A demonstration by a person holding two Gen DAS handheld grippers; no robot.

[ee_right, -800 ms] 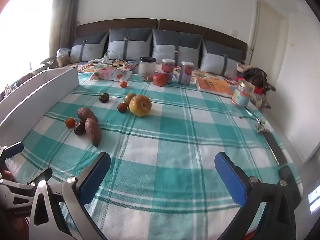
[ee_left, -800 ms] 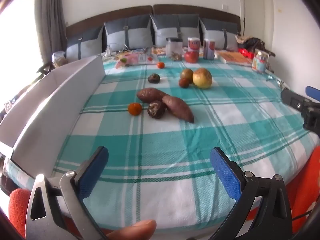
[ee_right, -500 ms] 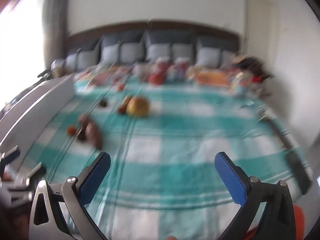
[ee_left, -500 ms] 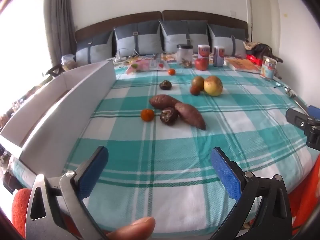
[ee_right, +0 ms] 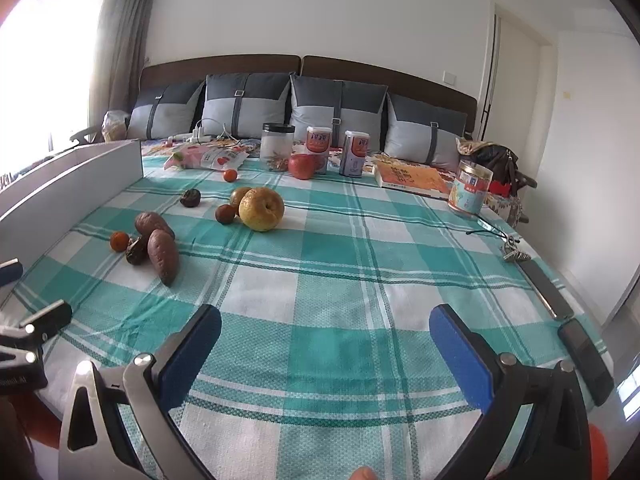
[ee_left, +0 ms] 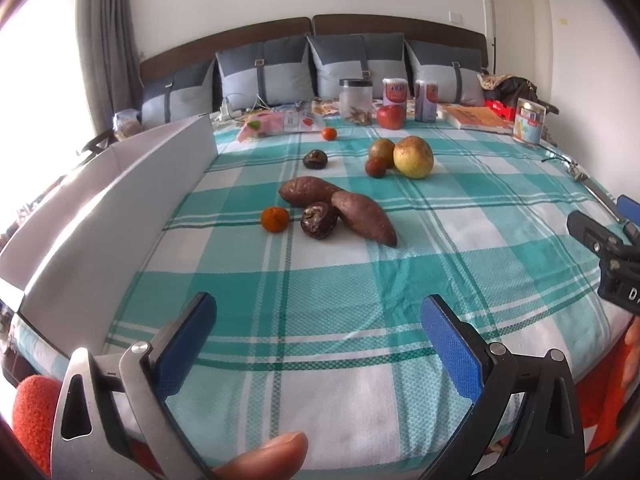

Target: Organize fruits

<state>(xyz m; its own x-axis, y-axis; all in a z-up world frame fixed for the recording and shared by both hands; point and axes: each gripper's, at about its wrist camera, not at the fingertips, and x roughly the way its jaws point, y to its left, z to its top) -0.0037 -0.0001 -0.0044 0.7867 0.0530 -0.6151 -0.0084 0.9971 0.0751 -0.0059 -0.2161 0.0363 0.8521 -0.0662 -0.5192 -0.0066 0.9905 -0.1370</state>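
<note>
Both views have tilted lower toward the bed, so the left gripper (ee_left: 318,344) and right gripper (ee_right: 326,354), jaws wide and empty, now face untouched fruit: pear (ee_left: 413,157) at twelve o'clock.

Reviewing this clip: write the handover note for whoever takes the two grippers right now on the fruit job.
Left gripper: open, empty, over the near bedspread.
Right gripper: open, empty, likewise.
Produce lies loose on the checked bedspread: two sweet potatoes, a dark wrinkled fruit touching them, a small orange beside; farther back a big yellow pear with two smaller fruits, another dark fruit, a tiny orange, a red apple by the jars.
White box along the left edge; inside hidden.
Done: nothing visibly. Left: all sorting.
</note>
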